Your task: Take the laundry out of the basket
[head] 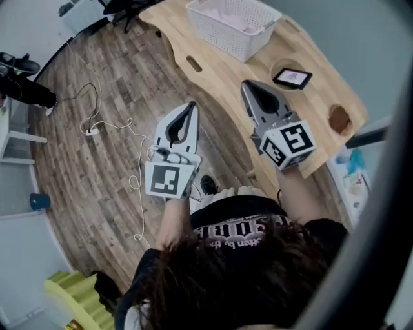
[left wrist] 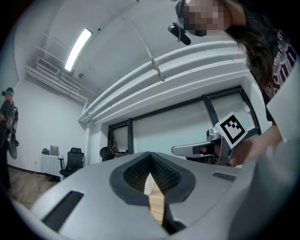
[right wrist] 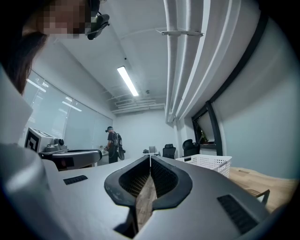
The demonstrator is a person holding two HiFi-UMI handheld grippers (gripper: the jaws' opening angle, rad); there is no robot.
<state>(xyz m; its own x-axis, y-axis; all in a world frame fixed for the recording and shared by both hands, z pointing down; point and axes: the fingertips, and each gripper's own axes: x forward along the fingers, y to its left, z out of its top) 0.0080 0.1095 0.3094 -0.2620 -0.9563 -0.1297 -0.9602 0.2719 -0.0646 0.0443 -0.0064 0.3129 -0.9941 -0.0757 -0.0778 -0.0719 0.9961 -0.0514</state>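
Head view.
- My left gripper (head: 191,105): grey, marker cube at its rear, held over the wood-plank floor (head: 97,77) just off the desk edge. Fingers pressed together, nothing in them.
- My right gripper (head: 246,84): grey, marker cube at its rear, held over the light wooden desk (head: 213,71). Fingers pressed together, nothing in them.
- White perforated plastic basket (head: 248,33): at the far end of the desk, well apart from both grippers.
- Pale pink laundry (head: 222,13): lying inside the basket.
- Small black-framed screen (head: 292,78): in a round recess of the desk, right of the right gripper.
- White cable (head: 132,138): trailing across the floor.

Left gripper view.
- Fingers (left wrist: 93,187) closed tip to tip and empty. A sliver of basket and desk shows through the slot below the tips.
- Right gripper beside it, to the right.
- Black office chair (left wrist: 72,159) in the background on the left.

Right gripper view.
- Fingers (right wrist: 206,187) fully closed and empty.
- Basket ahead to the right, standing on the desk.
- Left gripper to the left.
- Standing person (right wrist: 112,145) far off in the room.
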